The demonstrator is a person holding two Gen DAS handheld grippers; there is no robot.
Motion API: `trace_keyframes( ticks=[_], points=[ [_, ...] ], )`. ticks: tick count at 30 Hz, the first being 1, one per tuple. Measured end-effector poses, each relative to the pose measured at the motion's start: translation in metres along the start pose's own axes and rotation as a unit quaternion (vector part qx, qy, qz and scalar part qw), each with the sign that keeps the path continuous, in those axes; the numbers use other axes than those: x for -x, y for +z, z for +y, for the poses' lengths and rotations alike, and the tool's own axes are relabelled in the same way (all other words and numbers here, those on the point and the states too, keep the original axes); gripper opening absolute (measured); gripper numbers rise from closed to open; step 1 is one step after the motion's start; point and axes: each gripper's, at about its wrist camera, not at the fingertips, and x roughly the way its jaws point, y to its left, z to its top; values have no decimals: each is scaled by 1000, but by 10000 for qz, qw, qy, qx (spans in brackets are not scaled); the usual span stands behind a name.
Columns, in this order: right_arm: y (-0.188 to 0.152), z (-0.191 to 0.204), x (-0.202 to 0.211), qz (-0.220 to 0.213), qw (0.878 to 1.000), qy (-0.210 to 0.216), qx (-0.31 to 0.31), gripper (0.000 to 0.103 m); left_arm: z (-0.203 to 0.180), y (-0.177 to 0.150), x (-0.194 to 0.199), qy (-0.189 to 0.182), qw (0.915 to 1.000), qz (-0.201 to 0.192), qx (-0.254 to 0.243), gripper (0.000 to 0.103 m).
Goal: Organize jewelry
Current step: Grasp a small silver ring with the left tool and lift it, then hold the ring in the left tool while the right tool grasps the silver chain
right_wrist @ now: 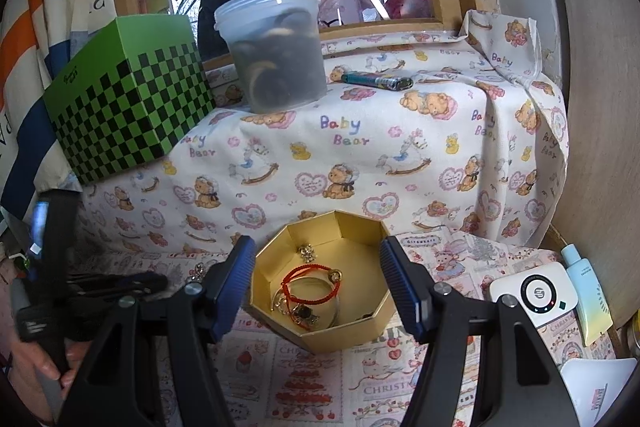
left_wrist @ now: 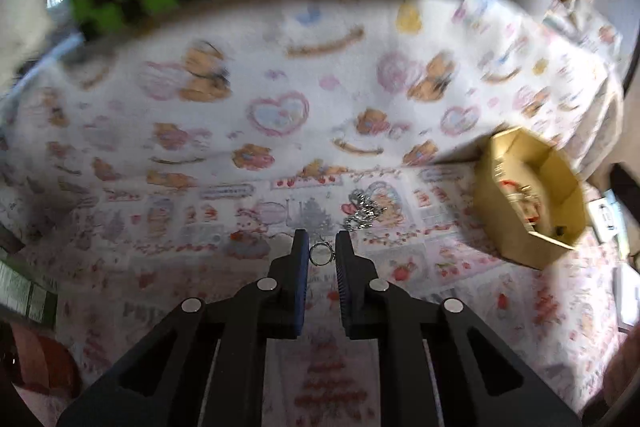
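My left gripper (left_wrist: 322, 251) is shut on a small silver ring (left_wrist: 321, 253), pinched between its blue pads just above the printed cloth. The ring looks sharp while the cloth behind it is smeared. A heap of silver chain (left_wrist: 364, 211) lies on the cloth just beyond the fingertips. The gold octagonal box (left_wrist: 504, 227) stands to the right. My right gripper (right_wrist: 317, 245) hangs open in front of that gold box (right_wrist: 344, 339), nothing between its fingers. Inside lie a red cord bracelet (right_wrist: 310, 283), a bangle and small charms. The left gripper (right_wrist: 120, 287) shows dark at the left.
A green checkered box (right_wrist: 128, 103), a lidded plastic tub (right_wrist: 276, 55) and a lighter (right_wrist: 376, 81) sit on the raised, cloth-covered ledge behind. A white device (right_wrist: 536, 295) and a pale blue bottle (right_wrist: 586, 291) lie right of the box. A hand (right_wrist: 36, 359) grips the left tool.
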Motion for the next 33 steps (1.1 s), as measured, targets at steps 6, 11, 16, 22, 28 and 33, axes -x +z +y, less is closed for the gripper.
trace_keyframes(
  ticks=[6,11,16,22,28,33],
  points=[
    [-3,10,6,-61,9998,149,124,62,26,-15,47,-492,9940,-833,506,12],
    [1,24,8,164,9981,596,-73,62,47,-6,50,-530,9924,-872,689,12],
    [11,70,-6,748,9912,1062,233,62,67,-12,40,-128,9934,-875,734,12],
    [3,107,-41,1007,9901,867,452,61,89,-13,39,-141,9912,-842,1013,12],
    [-9,122,-89,1356,9874,733,350,56,102,-13,43,83,9896,-876,1137,12],
    [-16,143,-123,1785,9794,437,838,56,105,-14,37,252,9890,-871,1168,12]
  ],
)
